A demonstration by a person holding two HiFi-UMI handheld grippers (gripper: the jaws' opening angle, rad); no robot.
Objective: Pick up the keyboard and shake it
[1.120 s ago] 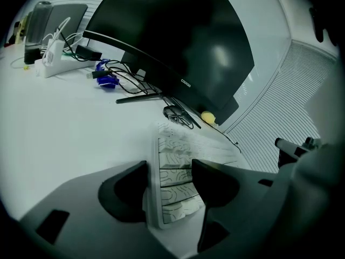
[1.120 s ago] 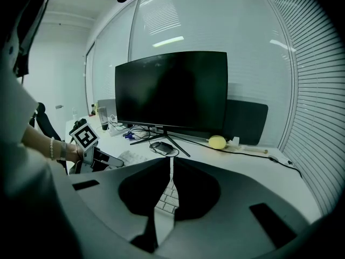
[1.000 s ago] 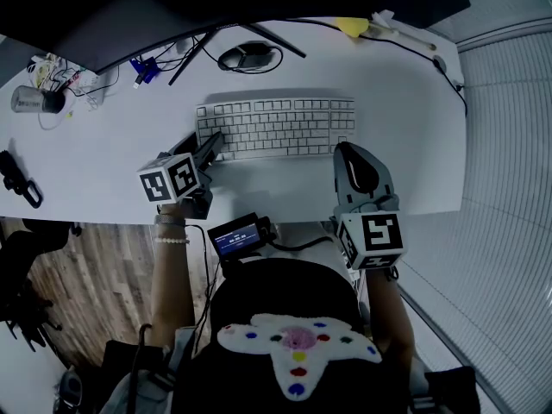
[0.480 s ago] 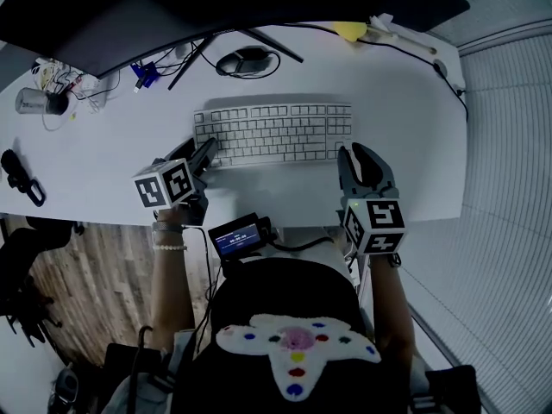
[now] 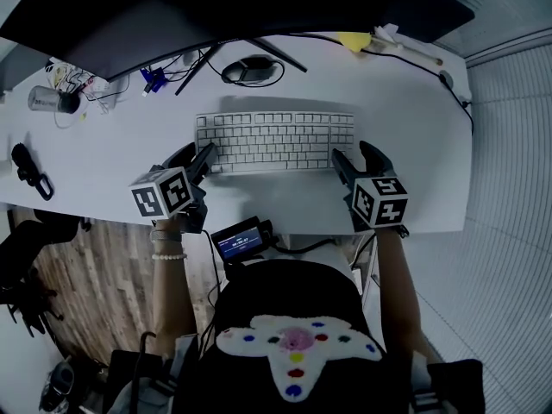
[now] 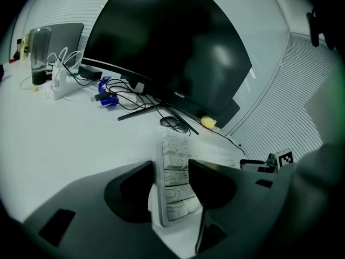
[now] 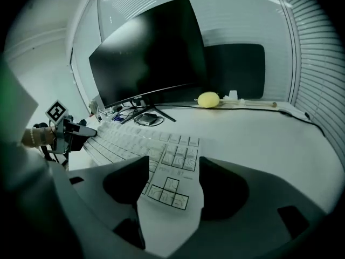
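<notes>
Nearest, at the lower middle of the head view, a small lit screen sits at the person's edge of the worktop. Just past it, the two grippers reach in over that edge, one at each end of the keyboard. The keyboard lies flat on the worktop at centre frame, its long side running across the picture, not yet lifted.

The left gripper is at the keyboard's left end. Its own view shows that end between the jaws, which are wide and closing, with no press on the keyboard to be seen. The right gripper is at the right end. Its jaws are wide and opening, and the corner with the arrow keys lies between them untouched.

Taking a long, flat board by both ends looks deliberate: two holds should keep it level and stop it twisting when shaken. The step in hand seems to be the grasp itself.

Farther back, a dark puck-like thing in a loop of cable lies by the stand legs, with a cup at upper left and a yellow object at upper right. The monitor spans the top. Whether a cable tethers the keyboard I cannot tell.
</notes>
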